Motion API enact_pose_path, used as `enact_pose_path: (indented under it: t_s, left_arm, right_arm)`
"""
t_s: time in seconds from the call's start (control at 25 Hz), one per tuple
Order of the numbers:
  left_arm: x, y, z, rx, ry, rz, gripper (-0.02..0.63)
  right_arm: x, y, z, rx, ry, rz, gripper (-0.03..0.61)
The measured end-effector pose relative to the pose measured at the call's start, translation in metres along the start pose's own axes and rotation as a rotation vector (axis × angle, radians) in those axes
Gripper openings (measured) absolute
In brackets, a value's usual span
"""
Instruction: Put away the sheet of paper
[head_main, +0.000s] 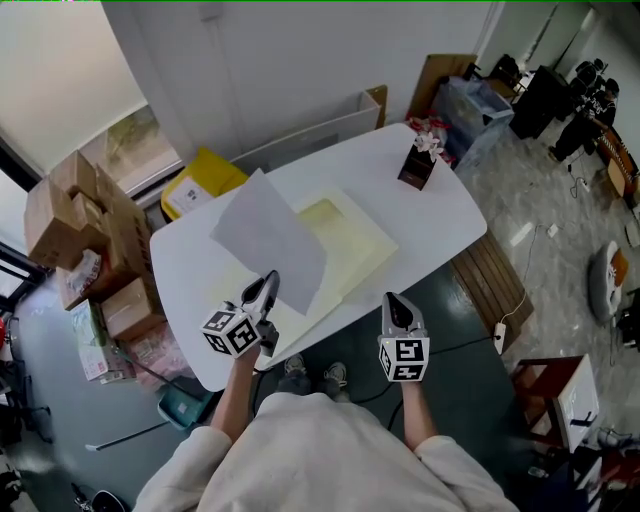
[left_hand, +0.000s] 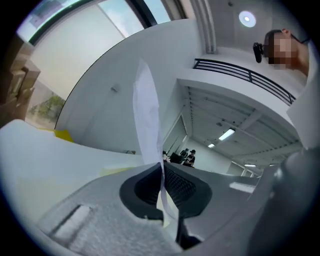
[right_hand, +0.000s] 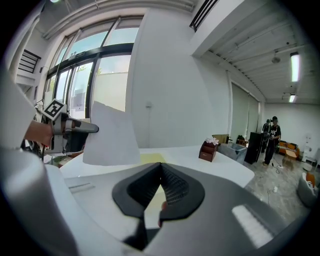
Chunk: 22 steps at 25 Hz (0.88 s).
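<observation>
A white sheet of paper (head_main: 270, 235) hangs in the air over the white table (head_main: 440, 215), tilted, with its near corner pinched in my left gripper (head_main: 268, 282). Seen edge-on in the left gripper view, the sheet (left_hand: 147, 115) runs down between the closed jaws of that gripper (left_hand: 161, 170). Under it on the table lies a pale yellow folder (head_main: 350, 240). My right gripper (head_main: 403, 312) hovers at the table's front edge, right of the sheet, shut with nothing in it. The right gripper view shows its jaws (right_hand: 160, 167) closed, with the sheet (right_hand: 111, 137) and the folder (right_hand: 152, 158) ahead.
A small brown holder (head_main: 418, 165) with something white and pink in it stands at the table's far right. Cardboard boxes (head_main: 80, 230) are stacked on the floor to the left, a yellow item (head_main: 200, 180) lies behind the table, and a wooden bench (head_main: 490, 275) is at the right.
</observation>
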<state>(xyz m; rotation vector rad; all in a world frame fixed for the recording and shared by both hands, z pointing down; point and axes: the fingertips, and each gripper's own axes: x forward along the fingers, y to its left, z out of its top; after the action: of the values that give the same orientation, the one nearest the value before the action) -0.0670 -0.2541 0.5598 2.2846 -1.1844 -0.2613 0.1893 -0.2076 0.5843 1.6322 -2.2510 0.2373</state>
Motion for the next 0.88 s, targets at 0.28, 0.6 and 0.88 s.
enact_pose_path:
  t_s: [0.28,0.6,0.88]
  left_arm:
    - [-0.014,0.024,-0.023,-0.248,-0.003,-0.076,0.005]
    - [-0.028,0.057,-0.049,-0.639,-0.058,-0.188,0.005]
    - [-0.032,0.068,-0.073,-0.823,-0.018,-0.261,0.005]
  right_arm:
    - [0.005,0.014,-0.003,-0.019,0.026,0.002,0.002]
    - [0.011,0.027,-0.007,-0.032,0.054,0.007,0.002]
    - [0.014,0.028,-0.009,-0.031,0.068,-0.007,0.002]
